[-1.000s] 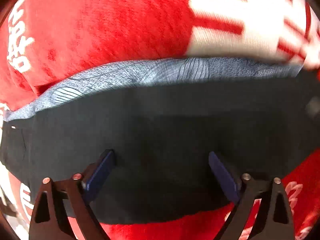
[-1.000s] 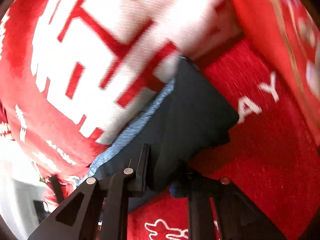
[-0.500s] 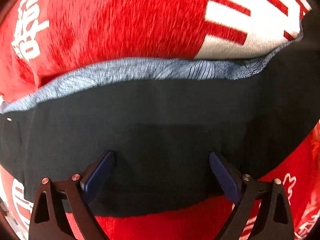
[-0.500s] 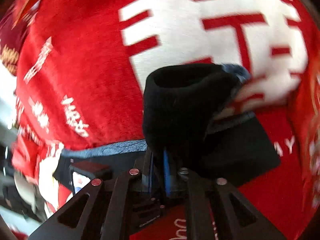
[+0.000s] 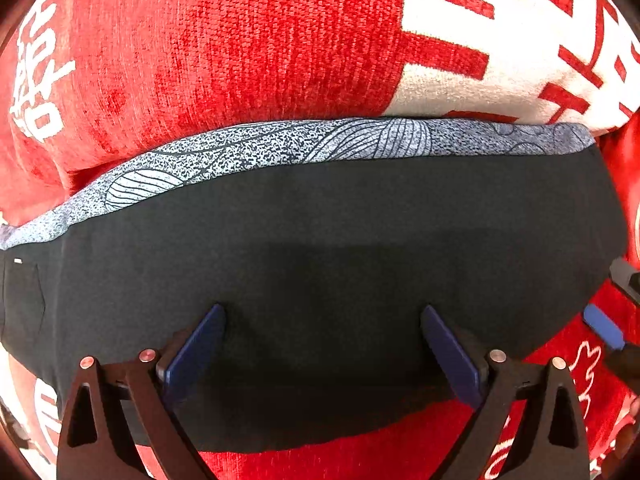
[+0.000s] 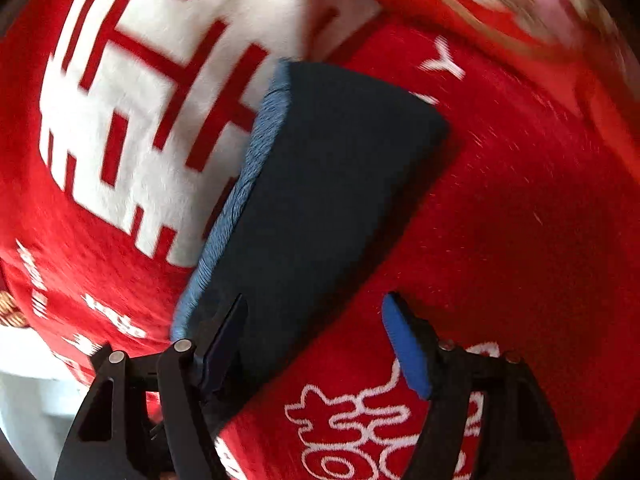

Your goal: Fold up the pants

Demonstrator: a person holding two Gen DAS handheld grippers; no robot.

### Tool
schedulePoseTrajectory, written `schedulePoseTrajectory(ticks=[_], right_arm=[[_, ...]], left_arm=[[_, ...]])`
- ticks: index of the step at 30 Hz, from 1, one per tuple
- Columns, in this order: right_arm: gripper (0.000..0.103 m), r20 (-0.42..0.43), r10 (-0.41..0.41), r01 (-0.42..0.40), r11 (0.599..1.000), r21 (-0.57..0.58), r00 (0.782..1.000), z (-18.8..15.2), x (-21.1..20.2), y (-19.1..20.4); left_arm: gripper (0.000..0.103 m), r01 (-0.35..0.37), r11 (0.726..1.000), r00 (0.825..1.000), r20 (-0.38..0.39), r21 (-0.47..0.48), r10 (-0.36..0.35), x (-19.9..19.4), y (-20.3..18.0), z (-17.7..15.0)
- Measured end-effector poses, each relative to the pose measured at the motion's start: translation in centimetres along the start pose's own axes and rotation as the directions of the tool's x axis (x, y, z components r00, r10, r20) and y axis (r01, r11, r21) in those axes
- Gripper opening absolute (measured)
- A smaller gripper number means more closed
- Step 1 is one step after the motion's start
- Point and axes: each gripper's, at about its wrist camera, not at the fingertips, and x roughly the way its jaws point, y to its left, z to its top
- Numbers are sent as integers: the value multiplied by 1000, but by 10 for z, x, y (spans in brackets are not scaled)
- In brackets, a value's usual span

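The pants (image 5: 320, 232) are dark navy with a blue-grey patterned band along the far edge. They lie folded flat on a red cloth. My left gripper (image 5: 322, 344) is open, its blue pads resting apart over the near part of the pants. In the right wrist view the pants (image 6: 320, 184) show as a folded slab with the blue band on its left. My right gripper (image 6: 312, 344) is open and empty at the pants' near right corner. Its blue pad also shows at the right edge of the left wrist view (image 5: 604, 332).
The red plush cloth (image 5: 240, 48) with white characters covers the whole surface under the pants. A large white character block (image 6: 160, 92) lies left of the pants. A pale floor strip (image 6: 24, 392) shows at lower left, past the cloth edge.
My right gripper was shut on a lifted fold of the pants; it has laid it down flat and opened. The left gripper stayed open over the pants.
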Motion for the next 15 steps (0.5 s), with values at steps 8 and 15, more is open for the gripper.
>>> schedulePoseTrajectory(ticks=[8,15], right_arm=[[70,42,156,-153,986,-67,987,32,30,18],[12,18,113,-110,986,-128,993,36,21,44]], left_arm=[[101,-53,998,998,17,22,52,0,-21,3],[85,7,999,996,88,32,-10,-25,-50,32]])
